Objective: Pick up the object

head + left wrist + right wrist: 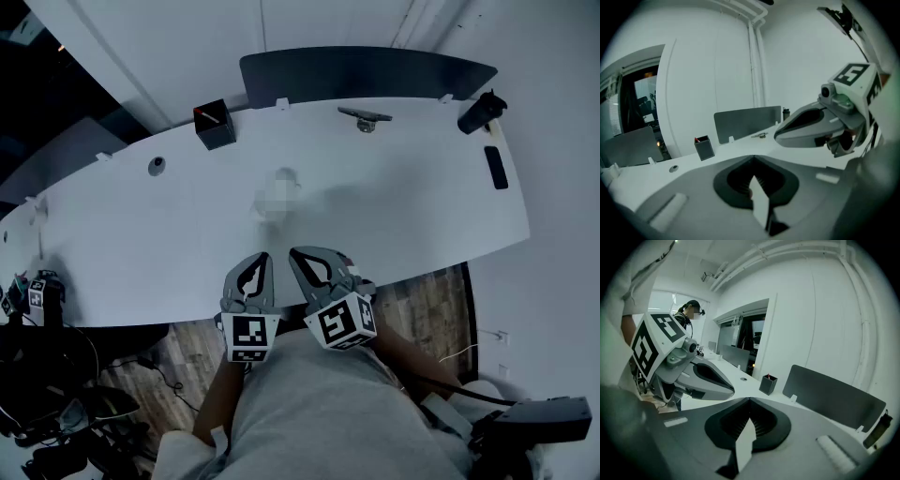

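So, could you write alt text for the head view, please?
The left tool and right tool, shut and empty, are held side by side over the near edge of a white desk. A black box, a dark panel and a bottle stand along its far side.

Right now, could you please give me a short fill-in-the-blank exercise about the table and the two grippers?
1. The jaws of the left gripper and the right gripper are both ____, with nothing between them.
2. The black pen holder stands on a ____ table.
3. In the head view, the dark bottle sits near the table's far ____ corner.
Missing words: shut; white; right.
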{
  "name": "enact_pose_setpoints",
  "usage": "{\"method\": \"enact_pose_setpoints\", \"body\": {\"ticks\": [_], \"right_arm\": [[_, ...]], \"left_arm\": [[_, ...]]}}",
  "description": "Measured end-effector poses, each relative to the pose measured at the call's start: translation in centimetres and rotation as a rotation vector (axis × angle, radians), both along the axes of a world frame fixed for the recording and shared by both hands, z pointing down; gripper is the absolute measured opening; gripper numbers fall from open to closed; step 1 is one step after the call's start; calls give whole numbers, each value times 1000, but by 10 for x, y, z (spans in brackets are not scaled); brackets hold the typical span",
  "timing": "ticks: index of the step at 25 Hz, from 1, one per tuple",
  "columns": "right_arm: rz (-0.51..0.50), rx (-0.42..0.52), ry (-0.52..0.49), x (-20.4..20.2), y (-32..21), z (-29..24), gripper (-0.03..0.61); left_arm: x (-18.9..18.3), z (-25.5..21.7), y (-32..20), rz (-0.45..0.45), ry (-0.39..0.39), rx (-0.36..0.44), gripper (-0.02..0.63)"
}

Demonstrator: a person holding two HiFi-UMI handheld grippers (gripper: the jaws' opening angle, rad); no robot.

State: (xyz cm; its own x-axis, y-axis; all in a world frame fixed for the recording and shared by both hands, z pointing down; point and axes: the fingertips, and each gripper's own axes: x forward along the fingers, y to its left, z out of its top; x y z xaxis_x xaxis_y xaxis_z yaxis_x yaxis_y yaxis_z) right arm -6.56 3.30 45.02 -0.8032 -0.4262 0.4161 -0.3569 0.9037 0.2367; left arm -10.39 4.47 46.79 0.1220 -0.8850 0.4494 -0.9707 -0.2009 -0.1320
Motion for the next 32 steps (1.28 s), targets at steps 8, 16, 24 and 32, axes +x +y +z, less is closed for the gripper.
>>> {"method": "enact_pose_setpoints", "body": {"ticks": [8,16,24,32], "right_arm": [[-43,-65,-13,28,-37,16,2],[-66,-155,-51,29,-59,36,2],[-38,-203,-61,19,-60,48,2],[52,-269,-49,19,-78,54,2]], "left_arm": [[10,17,-35,-53,-30,-88,2],[-9,30,-28,-120,-116,-195,2],[-24,48,-33,-74,-213,-284,2],[-39,68,-66,-9,57,-425,2]]}}
